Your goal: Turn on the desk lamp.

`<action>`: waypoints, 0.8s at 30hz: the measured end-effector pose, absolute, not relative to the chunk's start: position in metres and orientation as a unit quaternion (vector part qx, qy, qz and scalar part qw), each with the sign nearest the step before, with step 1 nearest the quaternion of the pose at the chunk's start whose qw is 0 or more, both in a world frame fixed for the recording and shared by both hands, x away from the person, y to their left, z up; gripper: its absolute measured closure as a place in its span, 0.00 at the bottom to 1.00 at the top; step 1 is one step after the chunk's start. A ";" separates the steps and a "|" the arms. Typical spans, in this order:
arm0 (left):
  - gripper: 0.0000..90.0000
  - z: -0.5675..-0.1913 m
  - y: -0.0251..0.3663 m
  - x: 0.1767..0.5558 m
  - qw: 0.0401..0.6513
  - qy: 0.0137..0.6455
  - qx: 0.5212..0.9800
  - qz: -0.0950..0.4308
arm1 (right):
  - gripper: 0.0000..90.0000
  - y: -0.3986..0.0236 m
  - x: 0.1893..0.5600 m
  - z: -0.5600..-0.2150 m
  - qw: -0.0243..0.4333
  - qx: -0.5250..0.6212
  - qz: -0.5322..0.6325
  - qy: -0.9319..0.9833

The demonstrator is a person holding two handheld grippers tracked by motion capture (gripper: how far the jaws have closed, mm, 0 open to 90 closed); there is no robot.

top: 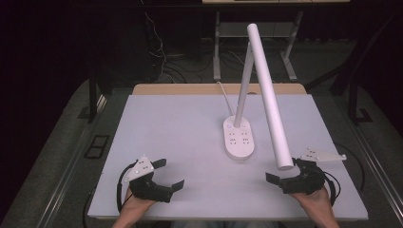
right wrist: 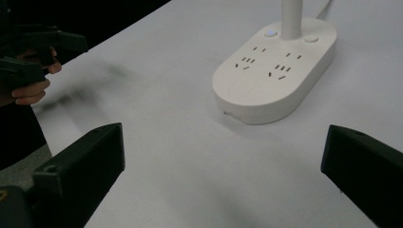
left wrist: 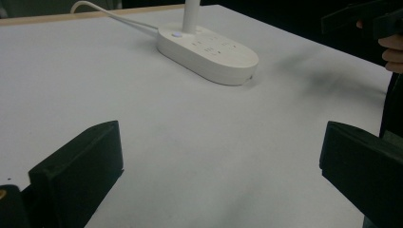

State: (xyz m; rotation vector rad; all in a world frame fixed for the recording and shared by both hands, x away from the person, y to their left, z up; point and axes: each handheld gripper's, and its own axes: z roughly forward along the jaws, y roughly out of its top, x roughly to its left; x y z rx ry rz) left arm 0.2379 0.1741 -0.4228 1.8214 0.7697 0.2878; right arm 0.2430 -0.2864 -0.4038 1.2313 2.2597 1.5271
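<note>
Both my left gripper (top: 165,175) and right gripper (top: 282,172) have fingers spread wide, holding nothing. The lamp (top: 240,138) on the desk (top: 180,128) looks rigid, bottom-heavy, smooth. I'd grip its thin upright stem (top: 244,83), not the long tilted head.

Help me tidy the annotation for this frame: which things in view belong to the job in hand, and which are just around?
In the job:
- desk lamp, its socket base nearest both grippers
- left gripper, open
- right gripper, open

Just around:
- lamp's white cable, trailing off the table's far edge
- table
- desk frame legs behind the table
</note>
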 end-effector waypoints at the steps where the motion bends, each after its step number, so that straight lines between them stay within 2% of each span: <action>1: 0.00 -0.423 0.174 0.238 0.541 0.324 0.767 0.121 | 0.00 -0.286 0.243 -0.405 0.070 0.412 0.505 0.755; 24: 0.00 -0.424 0.172 0.239 0.531 0.324 0.773 0.123 | 0.00 -0.288 0.242 -0.405 0.057 0.406 0.493 0.768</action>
